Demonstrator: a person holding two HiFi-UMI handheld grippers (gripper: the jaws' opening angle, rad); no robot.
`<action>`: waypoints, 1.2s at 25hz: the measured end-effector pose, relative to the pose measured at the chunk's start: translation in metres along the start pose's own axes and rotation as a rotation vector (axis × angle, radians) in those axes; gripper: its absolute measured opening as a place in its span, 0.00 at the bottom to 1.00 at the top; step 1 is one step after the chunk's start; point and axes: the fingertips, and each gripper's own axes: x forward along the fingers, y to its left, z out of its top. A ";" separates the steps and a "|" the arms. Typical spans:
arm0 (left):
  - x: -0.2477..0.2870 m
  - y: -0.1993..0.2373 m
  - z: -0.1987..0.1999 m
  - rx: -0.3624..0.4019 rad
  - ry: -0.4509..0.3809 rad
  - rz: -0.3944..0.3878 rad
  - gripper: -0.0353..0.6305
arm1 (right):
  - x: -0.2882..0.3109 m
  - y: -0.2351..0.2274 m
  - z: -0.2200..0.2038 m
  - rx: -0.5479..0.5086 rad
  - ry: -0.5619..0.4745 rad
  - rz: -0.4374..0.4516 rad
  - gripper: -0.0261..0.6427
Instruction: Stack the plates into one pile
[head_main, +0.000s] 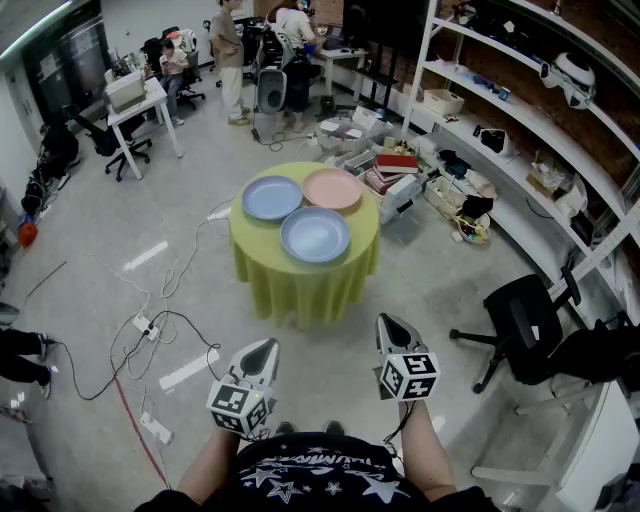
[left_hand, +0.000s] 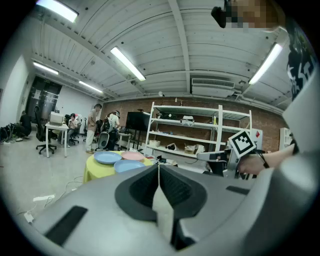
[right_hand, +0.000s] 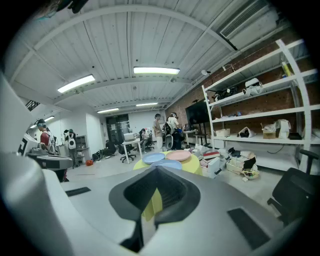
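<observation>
Okay, both grippers are up in front of the person, well short of the table (head_main: 300, 285), nothing started yet. The left gripper (head_main: 263, 348) has its jaws pressed together w/ nothing between them, and the right gripper (head_main: 389, 322) is the same: closed up tight, empty. The task's things are all across the room on the round table w/ the yellow-green cloth: a blue plate at the back left (head_main: 272, 197), a pink plate at the back right (head_main: 332, 188) and a second blue plate nearest us (head_main: 315, 234). All three lie flat, crowded rim to rim; can't tell if any rim rides over another. So what could go wrong from here? First, the approach: loose cables (head_main: 170, 335) and a power strip (head_main: 156, 428) trail over the floor to the left, so a foot could catch on the way in. Then the jaws need to open before reaching a rim, or they just shove a plate. The plates fill most of that small top, so a nudge could send one off the edge. And the cloth looks loose, so dragging a plate may pull it and shift the others.
</observation>
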 end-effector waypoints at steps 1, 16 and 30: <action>0.000 -0.002 0.000 -0.007 0.000 -0.004 0.09 | 0.000 0.000 -0.002 0.003 0.005 0.002 0.06; 0.003 -0.004 -0.008 -0.086 0.032 0.090 0.09 | 0.000 -0.027 -0.016 0.150 -0.009 0.045 0.06; -0.007 -0.013 -0.028 -0.145 0.046 0.223 0.09 | 0.017 -0.038 -0.046 0.120 0.076 0.124 0.06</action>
